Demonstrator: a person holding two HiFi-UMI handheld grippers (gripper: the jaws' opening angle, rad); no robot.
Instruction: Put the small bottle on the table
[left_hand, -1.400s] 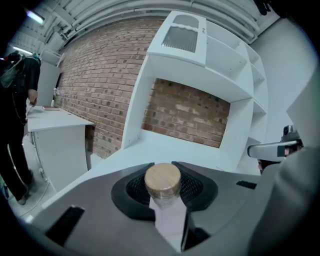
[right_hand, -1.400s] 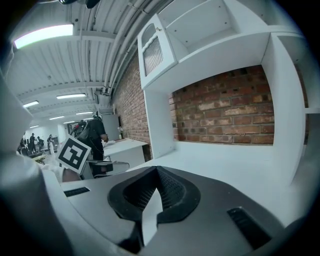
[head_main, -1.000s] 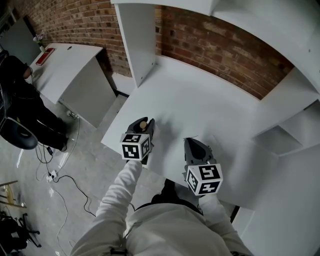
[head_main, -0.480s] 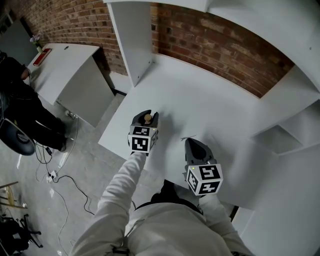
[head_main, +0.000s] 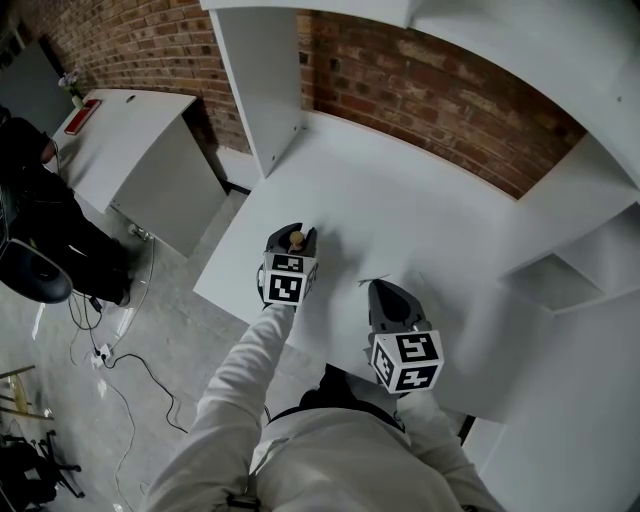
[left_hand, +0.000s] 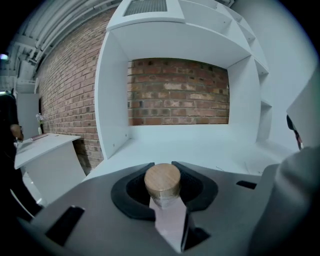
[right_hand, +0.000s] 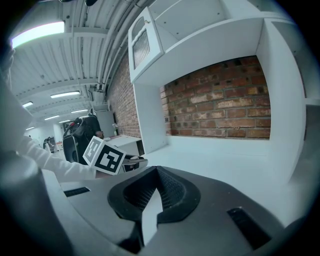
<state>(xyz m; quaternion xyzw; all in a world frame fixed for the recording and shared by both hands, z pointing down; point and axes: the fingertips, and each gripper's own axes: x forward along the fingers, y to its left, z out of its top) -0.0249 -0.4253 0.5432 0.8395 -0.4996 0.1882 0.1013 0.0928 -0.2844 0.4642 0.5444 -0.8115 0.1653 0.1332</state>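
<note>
A small clear bottle (head_main: 296, 239) with a round wooden cap (left_hand: 162, 181) stands upright between the jaws of my left gripper (head_main: 294, 233), which is shut on it just below the cap. That gripper hovers over the left front part of the white table (head_main: 420, 210); the bottle's lower body is hidden by the jaws. My right gripper (head_main: 386, 291) is to its right, near the table's front edge, with its jaws closed together (right_hand: 156, 171) and nothing in them. From the right gripper view the left gripper (right_hand: 131, 161) shows at the left with its marker cube.
White shelf panels (head_main: 262, 80) and a brick wall (head_main: 440, 90) enclose the table at the back and sides. A second white desk (head_main: 135, 135) stands at the left, with a person in dark clothes (head_main: 40, 215) beside it. Cables (head_main: 120, 360) lie on the grey floor.
My left gripper has carried the bottle forward and a little right, further over the table. The right gripper has barely moved.
</note>
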